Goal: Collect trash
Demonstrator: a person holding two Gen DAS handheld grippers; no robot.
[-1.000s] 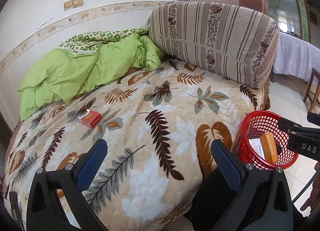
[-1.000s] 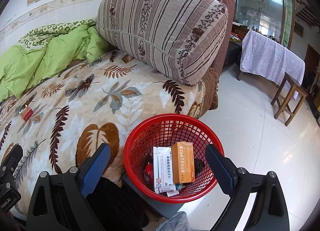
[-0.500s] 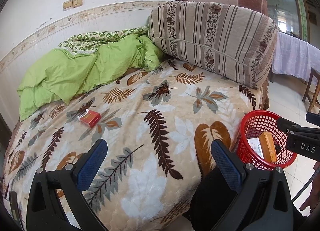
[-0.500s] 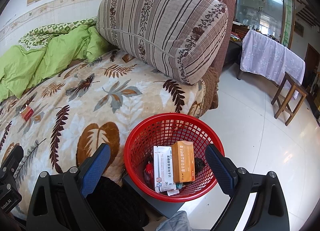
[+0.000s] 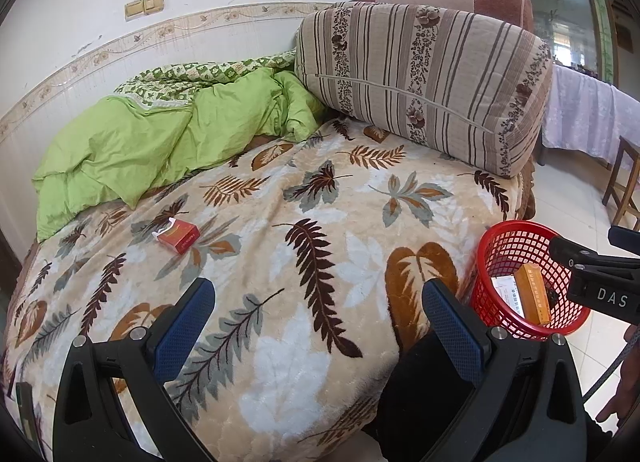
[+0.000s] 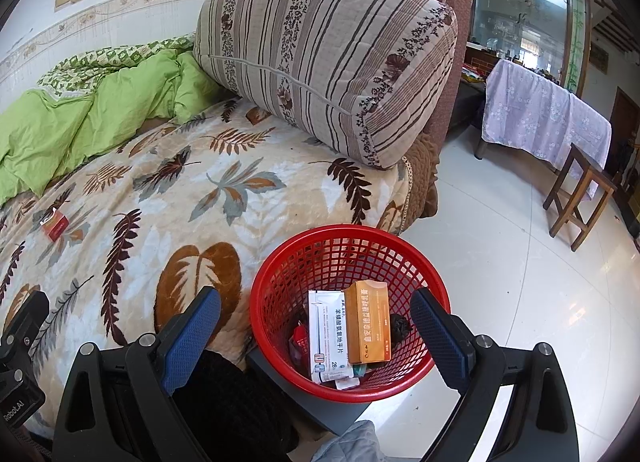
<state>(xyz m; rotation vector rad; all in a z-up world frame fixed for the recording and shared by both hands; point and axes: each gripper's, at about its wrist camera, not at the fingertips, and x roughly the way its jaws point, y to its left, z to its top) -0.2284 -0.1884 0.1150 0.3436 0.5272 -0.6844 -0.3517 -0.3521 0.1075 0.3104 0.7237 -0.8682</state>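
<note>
A red cigarette pack [image 5: 178,235] lies on the leaf-patterned blanket [image 5: 304,262], well ahead and left of my left gripper [image 5: 318,326], which hangs open and empty over the bed's near edge. The same pack [image 6: 55,224] shows far left in the right wrist view. A red mesh basket [image 6: 280,282] stands beside the bed, holding an orange box [image 6: 368,326], a white box [image 6: 326,336] and small scraps. My right gripper [image 6: 316,334] is open above the basket, nothing between its fingers. The basket [image 5: 516,246] also appears at right in the left wrist view.
A green quilt [image 5: 152,142] is bunched at the back of the bed, and a large striped cushion [image 5: 424,86] leans at the head. On the tiled floor to the right stand a wooden stool [image 6: 580,198] and a cloth-covered table [image 6: 544,114].
The left wrist view has drifted slightly, so the basket sits a little further left and lower. The right gripper and basket contents look unchanged.
</note>
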